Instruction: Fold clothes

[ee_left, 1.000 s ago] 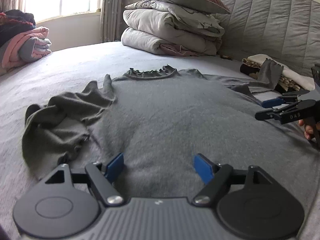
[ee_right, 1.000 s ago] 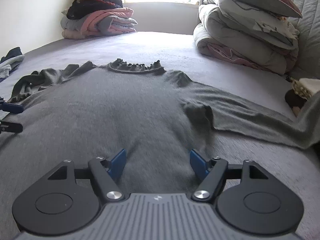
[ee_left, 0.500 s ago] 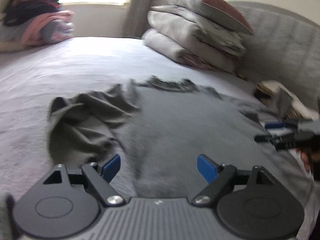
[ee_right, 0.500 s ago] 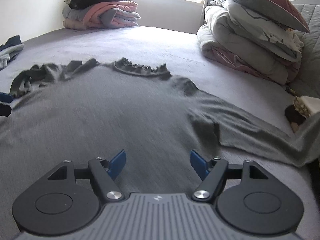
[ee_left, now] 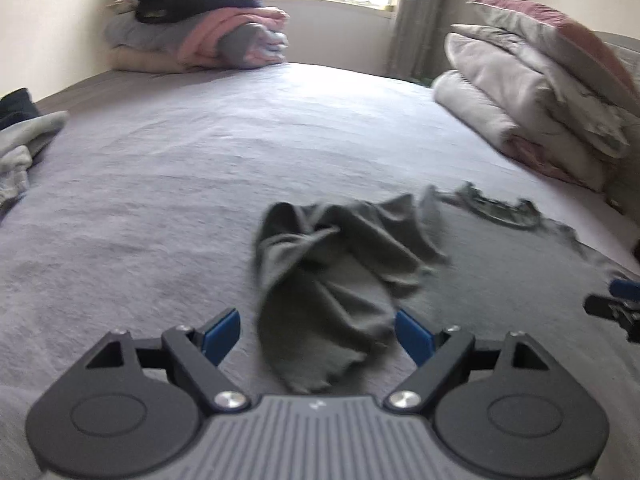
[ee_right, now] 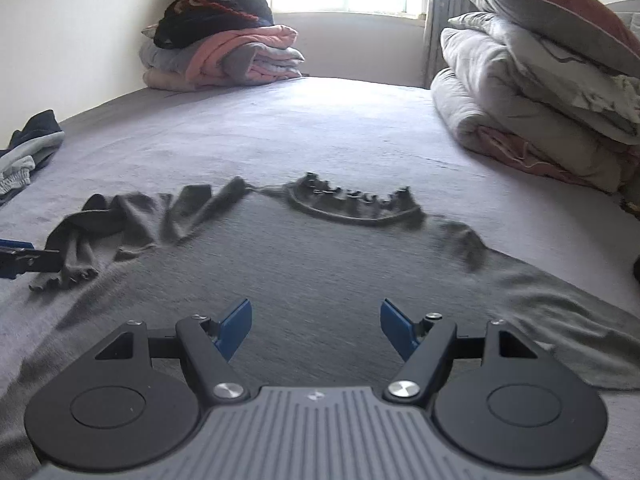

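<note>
In the left wrist view the left gripper (ee_left: pixel 318 334), jaws spread, should pinch the crumpled sleeve (ee_left: pixel 320 280) near its frayed cuff, while the right wrist view shows the right gripper (ee_right: pixel 316 326) spread over the soft grey ruffle-necked sweater (ee_right: pixel 320 264) flat on the bed (ee_right: pixel 320 128).

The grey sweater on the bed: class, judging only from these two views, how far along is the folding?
Done: the grey sweater lies spread flat, ruffled collar away from the cameras. In hand: nothing; the left gripper is open, pointed at the bunched sleeve, and the right gripper is open above the body. Left: straightening that sleeve and every fold, since no fold shows yet.
</note>
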### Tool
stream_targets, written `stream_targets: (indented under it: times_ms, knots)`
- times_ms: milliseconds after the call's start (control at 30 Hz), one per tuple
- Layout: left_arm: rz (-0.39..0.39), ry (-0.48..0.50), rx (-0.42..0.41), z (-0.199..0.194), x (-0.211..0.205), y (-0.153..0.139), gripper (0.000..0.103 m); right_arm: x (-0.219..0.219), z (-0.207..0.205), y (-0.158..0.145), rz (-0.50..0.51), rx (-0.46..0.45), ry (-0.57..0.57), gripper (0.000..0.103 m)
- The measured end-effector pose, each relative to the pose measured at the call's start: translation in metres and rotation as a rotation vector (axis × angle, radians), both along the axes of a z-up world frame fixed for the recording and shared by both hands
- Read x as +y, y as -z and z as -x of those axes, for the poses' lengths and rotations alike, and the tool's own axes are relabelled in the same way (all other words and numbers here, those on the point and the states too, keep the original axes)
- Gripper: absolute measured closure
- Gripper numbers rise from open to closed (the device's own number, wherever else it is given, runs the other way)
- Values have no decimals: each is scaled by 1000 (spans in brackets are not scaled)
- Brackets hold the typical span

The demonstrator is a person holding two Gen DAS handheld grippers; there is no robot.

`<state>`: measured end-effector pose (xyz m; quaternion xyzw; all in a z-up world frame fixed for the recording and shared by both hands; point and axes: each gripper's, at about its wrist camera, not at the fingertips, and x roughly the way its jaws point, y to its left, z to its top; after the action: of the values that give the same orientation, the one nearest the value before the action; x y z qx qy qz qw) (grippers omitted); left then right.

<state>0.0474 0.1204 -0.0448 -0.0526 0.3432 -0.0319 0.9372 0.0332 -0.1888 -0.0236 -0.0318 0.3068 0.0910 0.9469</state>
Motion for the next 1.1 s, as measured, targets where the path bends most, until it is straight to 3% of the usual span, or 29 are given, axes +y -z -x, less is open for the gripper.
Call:
stream_targets:
  times_ms: [33, 67, 167, 200, 267, 333, 733, 933, 1100]
  knots:
    - [-5, -1, 9, -4, 1, 1, 31, 3, -2, 1, -6, 6, -4, 29]
    - [-6, 2, 27, -8, 2, 2, 49, 6, -4, 3, -10, 12, -9, 29]
    - [10, -25, 92, -20, 9, 9, 71, 11, -8, 7, -14, 22, -16, 29]
    - [11, -36, 98, -22, 11, 10, 75, 12, -9, 9, -14, 27, -16, 29]
    - [0, -52, 96, -27, 14, 9, 94, 12, -11, 12, -12, 37, -13, 29]
    - [-11, -63, 83, -30, 17, 5, 100, 12, -12, 15, -5, 46, -10, 29]
    - [-144, -189, -139, -34, 49, -39, 101, 8, -14, 21, -2, 51, 8, 29]
    - [-176, -231, -134, -34, 68, -42, 100, 9, -16, 25, 6, 59, 7, 29]
    - [-165, -272, -74, -33, 89, -35, 96, 10, -17, 26, 10, 61, 5, 29]
